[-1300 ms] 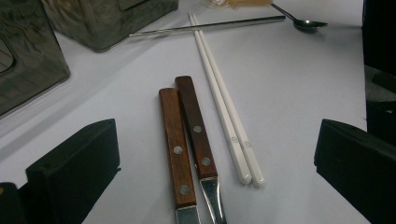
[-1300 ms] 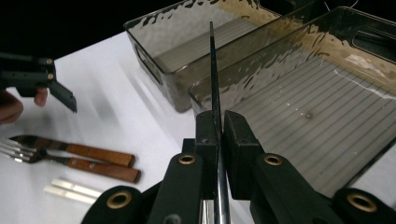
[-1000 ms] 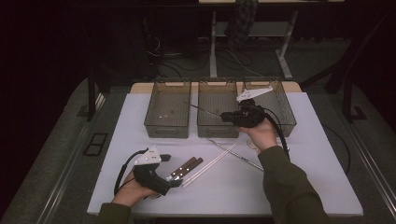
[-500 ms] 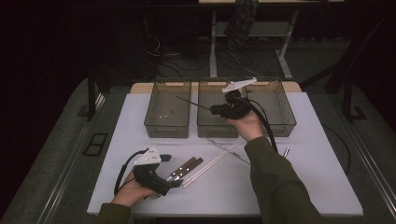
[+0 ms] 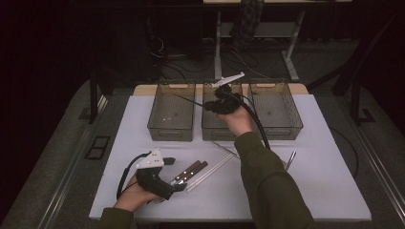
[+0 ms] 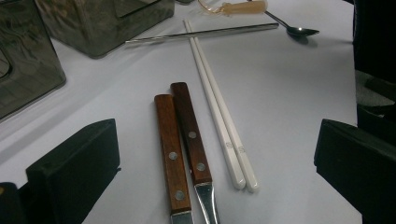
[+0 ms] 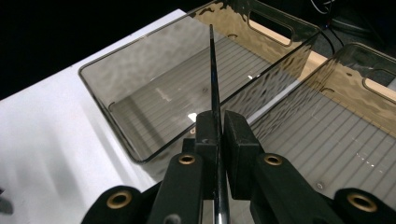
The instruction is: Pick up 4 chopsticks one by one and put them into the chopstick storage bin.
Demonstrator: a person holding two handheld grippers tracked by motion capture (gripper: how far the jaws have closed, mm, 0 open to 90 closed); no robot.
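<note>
My right arm has swung left across the bins: a second ago the right gripper [image 5: 206,106] sat over the right bin [image 5: 276,110]; half a second ago it was at the middle bin [image 5: 220,114], and now it hangs over the middle bin's left edge. It's clamped on a thin dark stick [image 7: 214,79], probably a chopstick. In the high view the stick's [image 5: 187,100] free end reaches out over the left bin [image 5: 172,112], slightly tilted, clear of the floor. In the right gripper view the stick crosses the wall between left bin [image 7: 116,74] and middle bin [image 7: 327,140].

My read: transport is nearly done and the drop goes into the left bin, which looks empty. I'd need a bit more travel left before letting go.

Left gripper [image 5: 177,187] hasn't moved: on the table near-left of the left bin, jaws apart, holding nothing. Ahead of it lie two wood-handled knives [image 6: 182,140] side by side, white chopsticks [image 6: 219,116] just beside them, and a steel stick [image 6: 205,33] laid across the far ends. Spoon [image 6: 294,29] beyond. Plenty left to sort.
</note>
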